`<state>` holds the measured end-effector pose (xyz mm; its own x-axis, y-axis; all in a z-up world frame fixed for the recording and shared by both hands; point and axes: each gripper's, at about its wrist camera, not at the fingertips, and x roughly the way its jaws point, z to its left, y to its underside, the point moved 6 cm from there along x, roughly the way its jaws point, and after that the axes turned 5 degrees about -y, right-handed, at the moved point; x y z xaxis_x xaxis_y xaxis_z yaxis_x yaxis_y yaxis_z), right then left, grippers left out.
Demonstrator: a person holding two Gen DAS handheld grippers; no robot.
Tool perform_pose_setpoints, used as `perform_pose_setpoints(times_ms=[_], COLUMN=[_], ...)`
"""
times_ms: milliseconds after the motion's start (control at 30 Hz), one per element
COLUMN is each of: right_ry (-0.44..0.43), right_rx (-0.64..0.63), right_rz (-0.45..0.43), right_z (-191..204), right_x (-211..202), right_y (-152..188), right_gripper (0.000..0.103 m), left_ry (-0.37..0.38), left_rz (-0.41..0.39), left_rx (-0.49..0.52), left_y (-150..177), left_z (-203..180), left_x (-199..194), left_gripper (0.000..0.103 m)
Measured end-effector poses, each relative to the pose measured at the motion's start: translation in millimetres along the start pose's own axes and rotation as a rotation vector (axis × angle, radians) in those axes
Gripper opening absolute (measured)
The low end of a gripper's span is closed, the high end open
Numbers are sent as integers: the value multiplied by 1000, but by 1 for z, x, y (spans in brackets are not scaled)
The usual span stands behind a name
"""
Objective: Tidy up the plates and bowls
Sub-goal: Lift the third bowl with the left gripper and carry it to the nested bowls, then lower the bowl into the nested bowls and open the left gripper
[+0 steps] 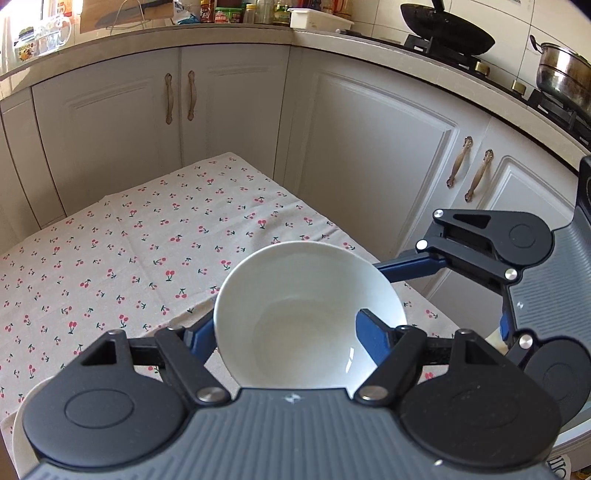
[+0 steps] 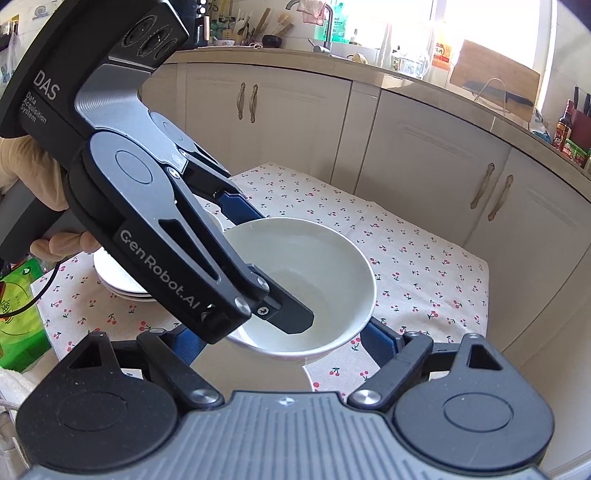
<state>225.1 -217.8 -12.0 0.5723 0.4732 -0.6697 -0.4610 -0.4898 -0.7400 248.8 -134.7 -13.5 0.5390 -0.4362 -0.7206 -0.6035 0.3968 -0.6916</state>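
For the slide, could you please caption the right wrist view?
Both grippers hold a white bowl above the cherry tablecloth.

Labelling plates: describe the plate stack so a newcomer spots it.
Start at the cherry-print tablecloth. At its left end, behind the left gripper, sits the stack of white plates. It is flat and rests on the cloth; the white bowl is deep and held up.

**You are working in a home kitchen**

You are facing pale grey panelled cabinet doors [image 1: 373,155] with curved brass handles [image 1: 190,95], running under a light stone worktop [image 1: 155,35]. A black wok [image 1: 447,31] and a steel lidded pot [image 1: 563,74] are sitting on a gas hob. Sauce bottles and jars [image 1: 229,12] are crowding the worktop, a wooden chopping board [image 2: 493,86] is leaning by a sunlit window, and a chrome tap [image 2: 327,26] is standing beyond. A cherry-printed cotton tablecloth [image 1: 122,251] is covering the small table.
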Motion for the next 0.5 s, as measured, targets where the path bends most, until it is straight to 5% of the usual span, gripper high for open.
perform_pose_setpoints(times_ms=[500], right_ry=[-6], right_rx=[58], right_rz=[28], right_z=[18], right_x=[-15], right_y=[35], right_gripper=[91], left_ry=[44], left_rz=[27], left_rx=[30], left_y=[26], left_z=[-26], left_x=[2], left_gripper=[77])
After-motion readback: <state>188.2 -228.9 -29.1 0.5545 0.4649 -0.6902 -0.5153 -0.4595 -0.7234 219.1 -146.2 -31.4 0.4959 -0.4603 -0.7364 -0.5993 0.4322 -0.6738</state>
